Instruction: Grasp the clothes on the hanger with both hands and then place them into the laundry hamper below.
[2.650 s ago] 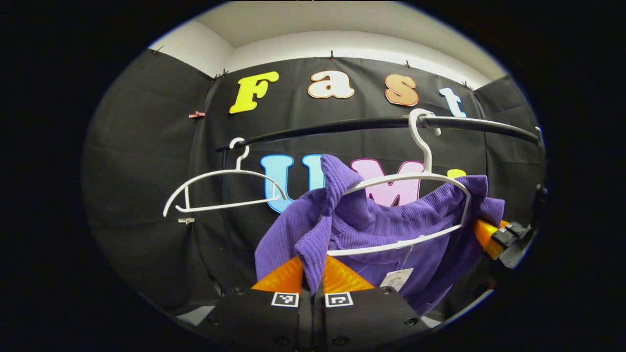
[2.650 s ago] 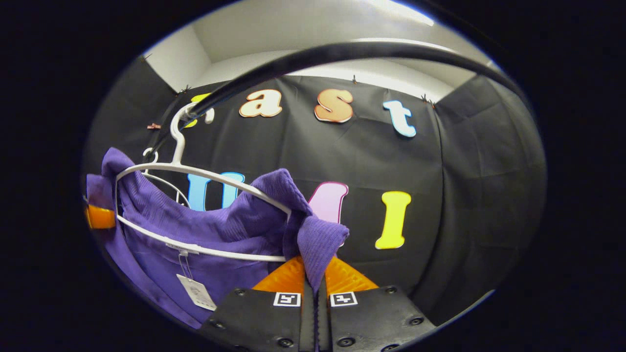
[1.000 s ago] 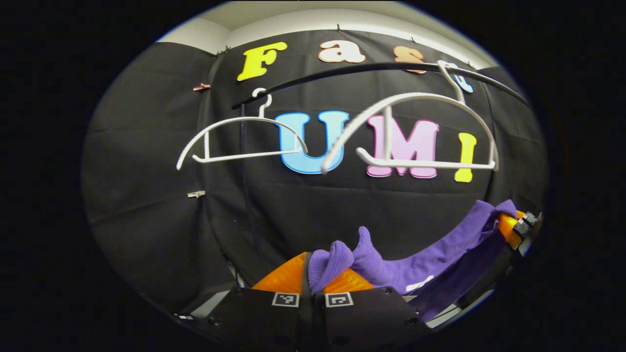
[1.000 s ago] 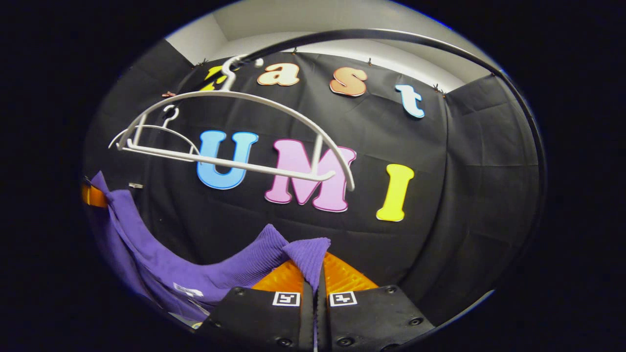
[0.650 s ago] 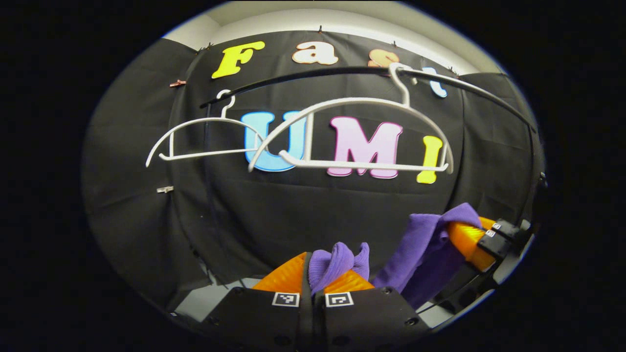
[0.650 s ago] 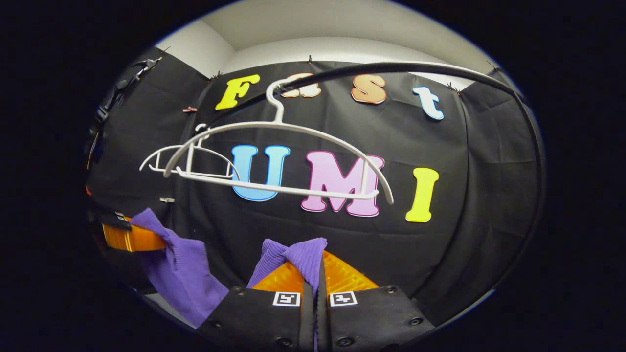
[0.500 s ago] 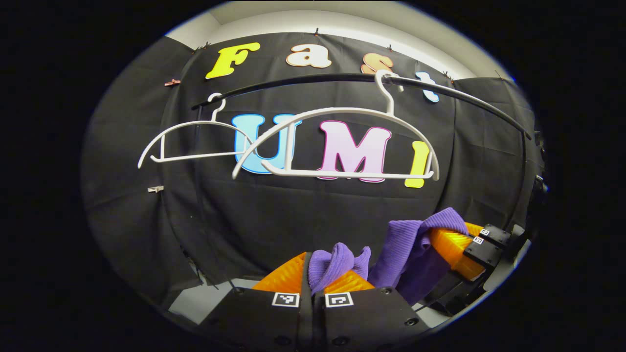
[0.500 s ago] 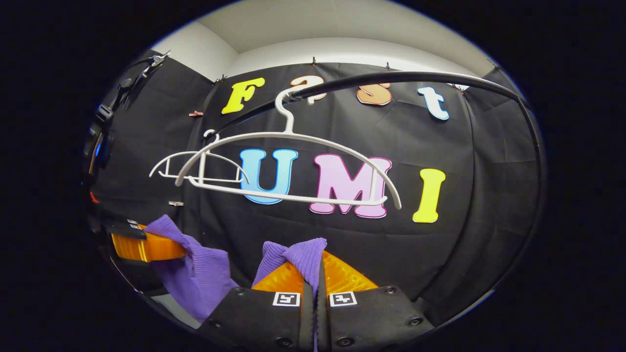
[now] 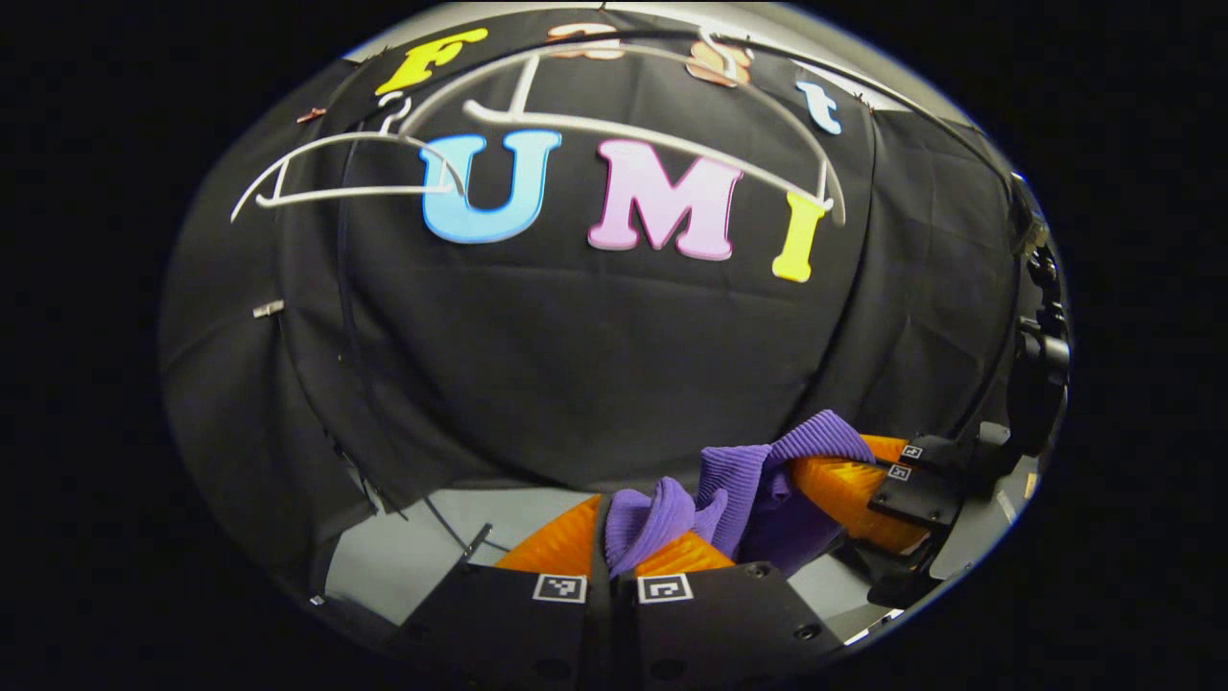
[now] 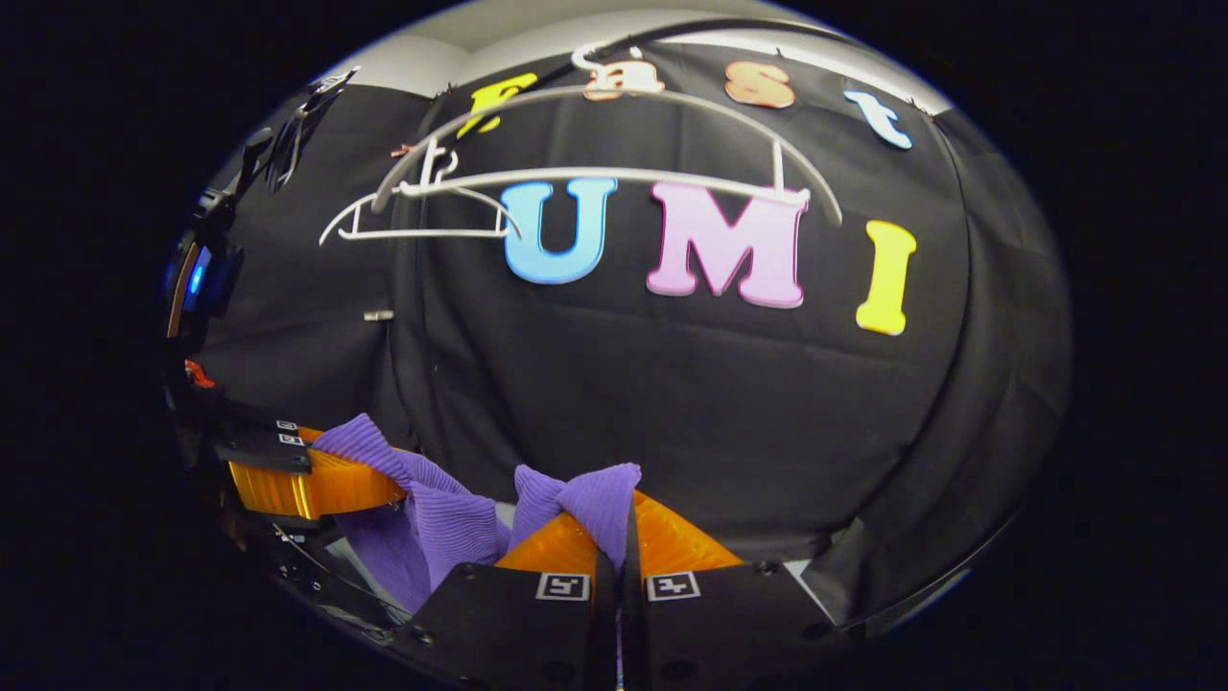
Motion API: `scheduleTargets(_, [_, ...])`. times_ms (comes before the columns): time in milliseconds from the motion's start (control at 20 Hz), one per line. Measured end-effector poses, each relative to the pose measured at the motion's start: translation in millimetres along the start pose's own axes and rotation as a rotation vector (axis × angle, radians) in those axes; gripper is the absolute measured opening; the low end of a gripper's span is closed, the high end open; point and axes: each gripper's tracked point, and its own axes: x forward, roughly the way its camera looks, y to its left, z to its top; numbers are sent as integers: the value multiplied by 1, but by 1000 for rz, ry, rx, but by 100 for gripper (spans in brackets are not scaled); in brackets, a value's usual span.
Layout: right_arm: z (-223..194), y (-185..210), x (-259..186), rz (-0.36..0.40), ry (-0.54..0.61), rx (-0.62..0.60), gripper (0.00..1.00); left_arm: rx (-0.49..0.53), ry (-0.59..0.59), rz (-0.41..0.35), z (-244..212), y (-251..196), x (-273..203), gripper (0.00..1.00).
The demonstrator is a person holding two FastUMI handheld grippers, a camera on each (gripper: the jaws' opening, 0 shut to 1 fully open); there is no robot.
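Purple knit top (image 9: pixel 758 475) off the hangers, held low between both grippers, well below the rail. L gripper (image 9: pixel 614 537): orange fingers closed on a bunched fold of the top. R gripper (image 10: pixel 614 537): fingers also clamped on a fold of it; in left gripper view it sits just to the right, cloth draped over its orange fingers (image 9: pixel 844 480). Two white hangers (image 10: pixel 614 134) bare on black rail (image 9: pixel 902 91) above. Grey floor (image 9: pixel 413 557) below.
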Motion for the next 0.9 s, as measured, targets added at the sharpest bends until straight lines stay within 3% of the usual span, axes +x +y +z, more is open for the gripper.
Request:
scheduleTargets(350, [-131, -10, 24, 11, 300, 48, 7, -66, 236, 6, -105, 11, 58, 5])
scheduleTargets(550, [-213, -18, 31, 3, 478, 43, 7, -44, 403, 38, -172, 26, 76, 5])
scheduleTargets(900, [-270, -20, 24, -18, 705, 48, 7, -14, 602, 60, -226, 28, 97, 7])
